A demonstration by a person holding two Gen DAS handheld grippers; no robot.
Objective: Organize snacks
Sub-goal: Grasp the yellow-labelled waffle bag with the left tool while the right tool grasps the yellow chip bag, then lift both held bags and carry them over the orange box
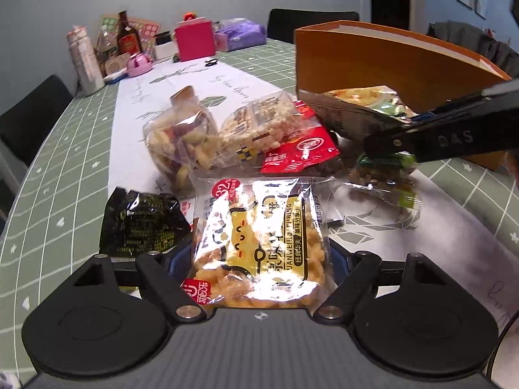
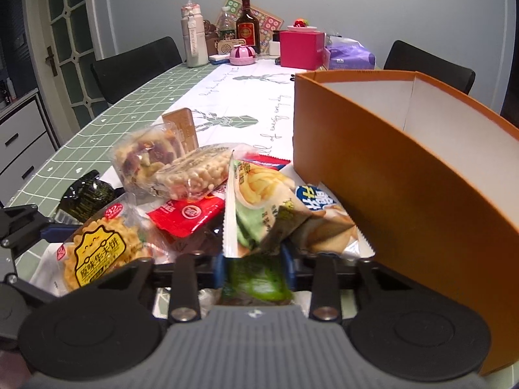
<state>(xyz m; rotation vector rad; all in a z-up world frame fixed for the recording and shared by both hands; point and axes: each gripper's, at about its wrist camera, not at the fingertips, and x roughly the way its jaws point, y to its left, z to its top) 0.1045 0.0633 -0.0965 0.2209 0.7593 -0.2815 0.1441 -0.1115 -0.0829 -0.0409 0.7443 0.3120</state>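
A yellow fried-snack packet point(image 1: 259, 246) lies between the blue pads of my left gripper point(image 1: 259, 256), and both pads touch its sides. It rests on the white runner in the right wrist view point(image 2: 97, 253). My right gripper point(image 2: 254, 272) is shut on a green snack packet point(image 2: 256, 280), also seen under its black fingers point(image 1: 421, 136) in the left wrist view. An open orange box point(image 2: 389, 178) stands just to the right. Between them lie a nut bag point(image 1: 178, 142), a puffed-snack packet point(image 1: 256, 126), a red packet point(image 1: 298, 152), a dark packet point(image 1: 139, 220) and a fries bag point(image 2: 259, 194).
A blue-lettered cracker packet point(image 2: 321, 217) leans against the orange box. At the table's far end stand a pink box point(image 2: 301, 48), a brown bottle point(image 2: 248, 26), a white flask point(image 2: 194, 42) and a purple pack point(image 2: 350, 55). Black chairs point(image 2: 136, 64) flank the table.
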